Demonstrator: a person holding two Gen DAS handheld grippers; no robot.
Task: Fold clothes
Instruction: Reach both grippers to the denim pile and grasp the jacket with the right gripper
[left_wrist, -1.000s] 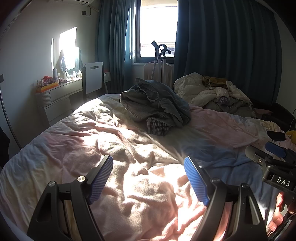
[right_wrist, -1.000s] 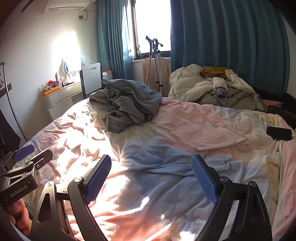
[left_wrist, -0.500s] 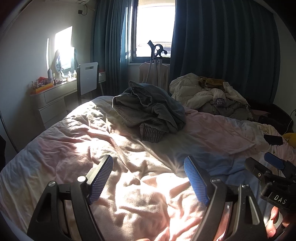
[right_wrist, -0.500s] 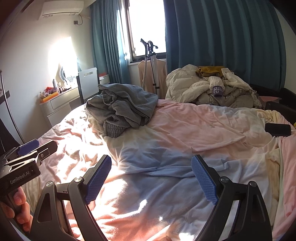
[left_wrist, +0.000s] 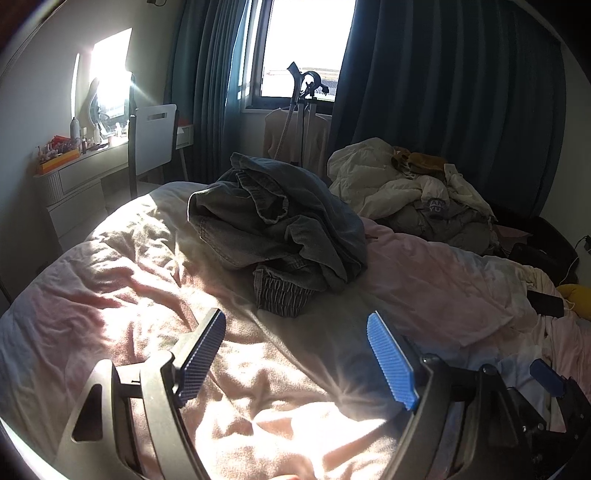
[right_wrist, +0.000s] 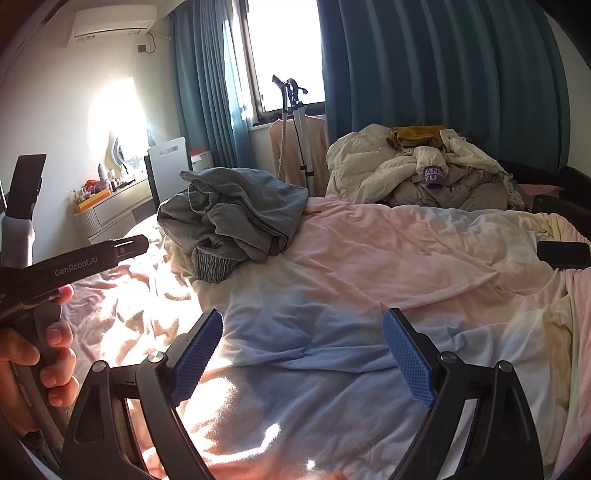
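Note:
A crumpled heap of grey denim clothes (left_wrist: 280, 225) lies on the bed, with a grey gathered waistband at its near edge. It also shows in the right wrist view (right_wrist: 240, 221), at the left middle. My left gripper (left_wrist: 295, 350) is open and empty, just short of the heap, above the pink-and-white cover (left_wrist: 147, 295). My right gripper (right_wrist: 303, 354) is open and empty over the blue and pink part of the cover (right_wrist: 388, 266), farther from the heap. The left gripper's body and the hand holding it show at the left of the right wrist view (right_wrist: 55, 266).
A second pile of cream and grey bedding and clothes (right_wrist: 417, 173) lies at the head of the bed. A dark phone (right_wrist: 563, 253) lies at the right edge. A garment steamer stand (left_wrist: 303, 110), white chair (left_wrist: 155, 140) and dresser (left_wrist: 74, 173) stand beyond the bed.
Both grippers have moved forward over the bed toward the denim heap, which now looks larger and nearer. Both stay open and empty.

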